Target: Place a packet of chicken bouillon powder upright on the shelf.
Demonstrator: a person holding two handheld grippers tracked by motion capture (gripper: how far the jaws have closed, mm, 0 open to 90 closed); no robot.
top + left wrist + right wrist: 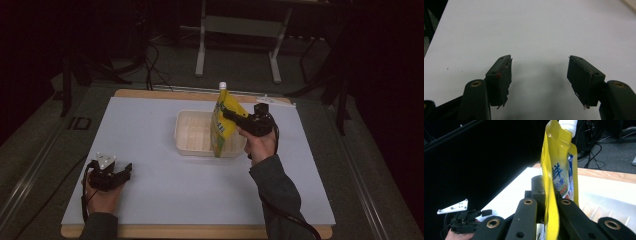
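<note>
**Observer:** How did that pouch feel to you?

**Operator:** I had one yellow spouted pouch [223, 122] pinched in my right gripper [231, 116], the jaws pressed together on its flat side seam. It hung upright from the jaws, white cap [568, 124] above them, its bottom down inside the white tray [187, 131] just below and ahead of the tool. I judged it soft and floppy, a film bag with liquid inside, so fairly heavy for its size and prone to swing. The film looked slick. I thought the seam edge or the stiff neck under the cap was the safest place to grip; squeezing the belly would only have bulged it.

**Observer:** And your other hand?

**Operator:** My left gripper [123, 173] rested on the white mat [150, 200], well apart from the pouch, jaws spread with nothing between them.

**Observer:** Counts?

**Operator:** One pouch, one cap, one tray, one mat, two grippers.
</note>
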